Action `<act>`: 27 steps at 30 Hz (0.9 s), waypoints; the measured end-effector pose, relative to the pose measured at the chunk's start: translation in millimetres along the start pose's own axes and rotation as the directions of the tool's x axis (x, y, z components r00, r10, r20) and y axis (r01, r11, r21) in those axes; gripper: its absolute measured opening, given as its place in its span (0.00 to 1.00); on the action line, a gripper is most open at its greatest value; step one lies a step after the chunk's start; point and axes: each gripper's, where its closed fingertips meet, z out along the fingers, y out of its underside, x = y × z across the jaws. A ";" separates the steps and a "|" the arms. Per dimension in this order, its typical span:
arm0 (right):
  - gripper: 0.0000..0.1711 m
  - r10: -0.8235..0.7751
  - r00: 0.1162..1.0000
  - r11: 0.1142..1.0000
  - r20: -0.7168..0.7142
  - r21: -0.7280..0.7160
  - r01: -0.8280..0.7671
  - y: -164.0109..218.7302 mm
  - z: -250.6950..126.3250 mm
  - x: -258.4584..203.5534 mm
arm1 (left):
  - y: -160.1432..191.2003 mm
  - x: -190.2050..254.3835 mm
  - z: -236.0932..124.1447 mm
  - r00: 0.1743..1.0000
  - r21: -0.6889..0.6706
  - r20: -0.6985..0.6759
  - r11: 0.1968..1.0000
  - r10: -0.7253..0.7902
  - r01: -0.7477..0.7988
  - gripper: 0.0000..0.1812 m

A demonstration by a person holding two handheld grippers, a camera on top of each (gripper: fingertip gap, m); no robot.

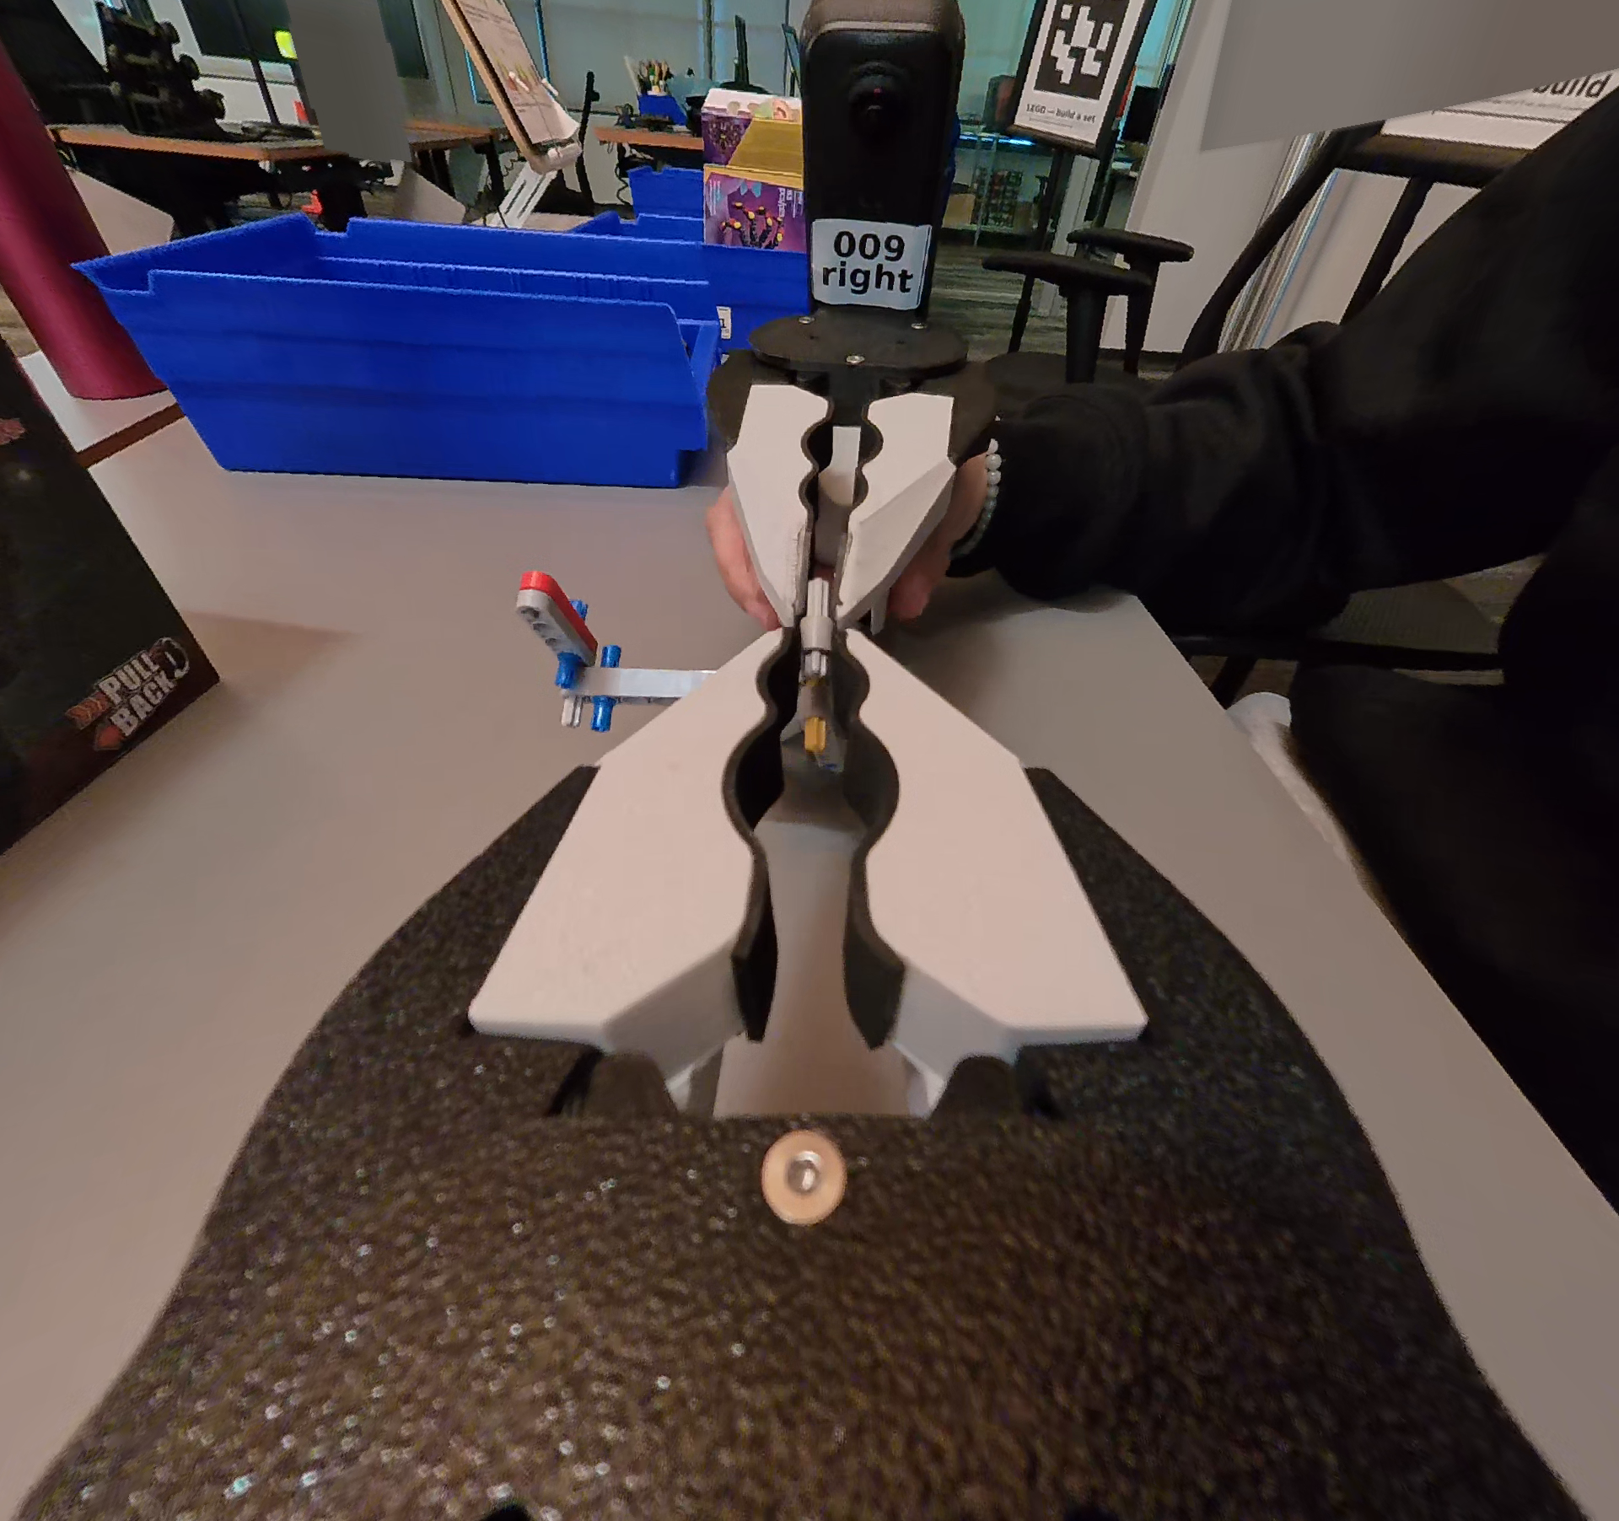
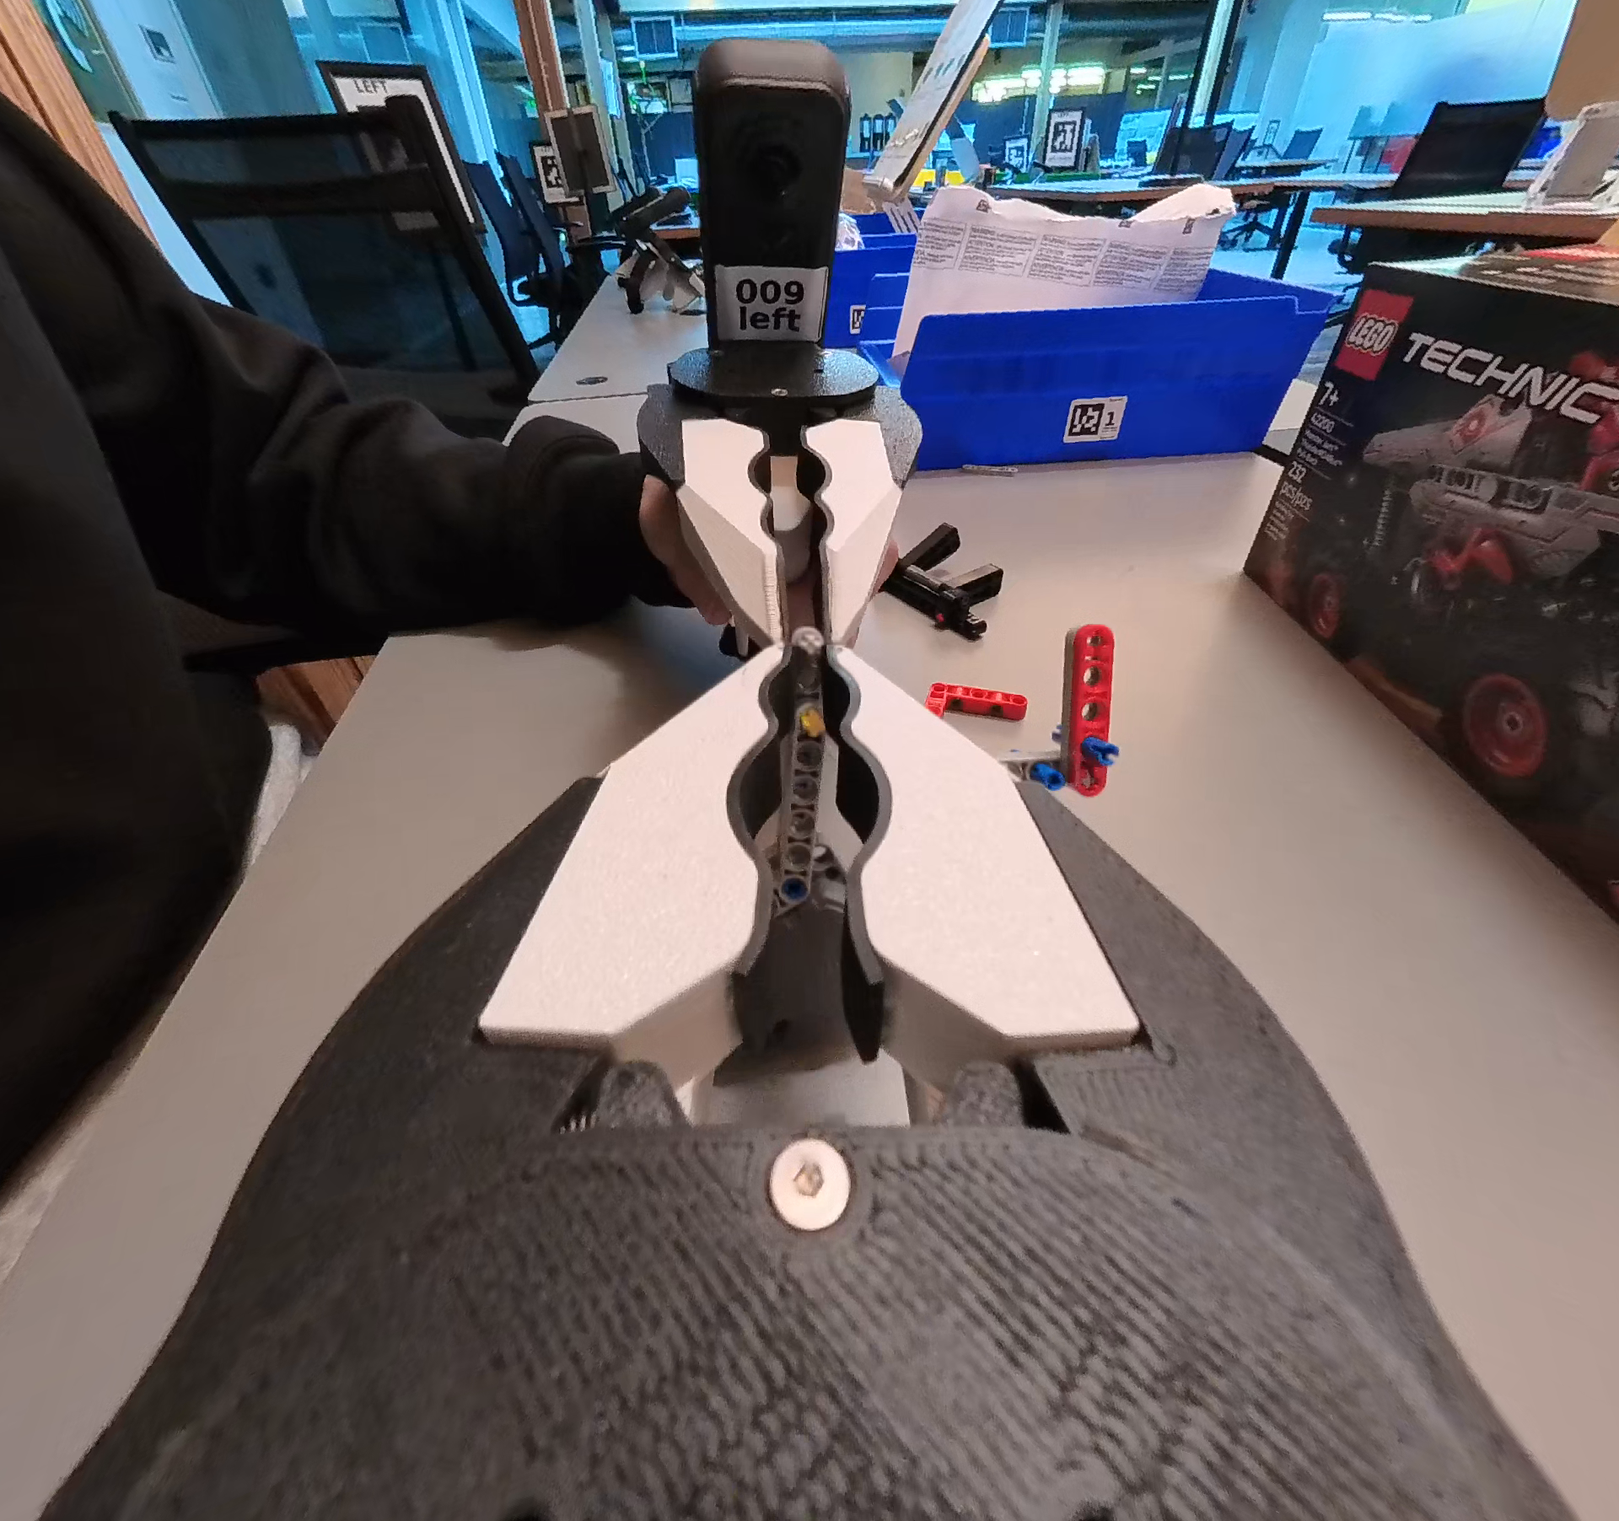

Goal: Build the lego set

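My two grippers meet tip to tip above the grey table point(image 1: 350, 822). My right gripper point(image 2: 806, 651) is shut on a long grey holed beam point(image 2: 802, 778) that lies along its jaws, with a yellow pin point(image 2: 811, 722) and a blue pin point(image 2: 793, 888) in it. My left gripper point(image 1: 810, 642) is shut on a small grey and yellow piece point(image 1: 816, 730). A grey stub point(image 1: 817, 610) bridges the two sets of tips. The right gripper point(image 1: 821, 613) faces me in the left wrist view and the left gripper point(image 2: 802, 625) in the right wrist view.
A red and grey assembly with blue pins point(image 1: 569, 647) point(image 2: 1086, 717) lies on the table beside a red angled piece point(image 2: 977, 701) and black parts point(image 2: 946, 581). The set's box point(image 2: 1472, 559) stands nearby. Blue bins point(image 1: 420, 358) point(image 2: 1095, 375) are behind it. A person's black sleeves flank both grippers. The grippers are tip to tip, or close to it.
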 end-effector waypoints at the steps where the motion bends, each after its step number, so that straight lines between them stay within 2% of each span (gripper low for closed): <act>1: 0.02 -0.001 1.000 1.000 0.000 -0.003 0.001 0.4 0.0 0.1 | 0.4 -0.2 0.1 1.000 -0.004 0.003 1.000 0.004 -0.004 0.03; 17: 0.02 0.031 0.999 1.000 -0.003 0.002 -0.031 -0.5 2.2 0.6 | 3.0 -0.7 0.1 1.000 -0.030 0.015 0.999 0.026 -0.026 0.03; 27: 0.02 -0.037 0.999 0.993 -0.002 -0.111 0.036 4.5 0.1 -0.5 | 5.1 0.2 0.5 0.999 -0.060 -0.004 0.998 0.032 -0.032 0.03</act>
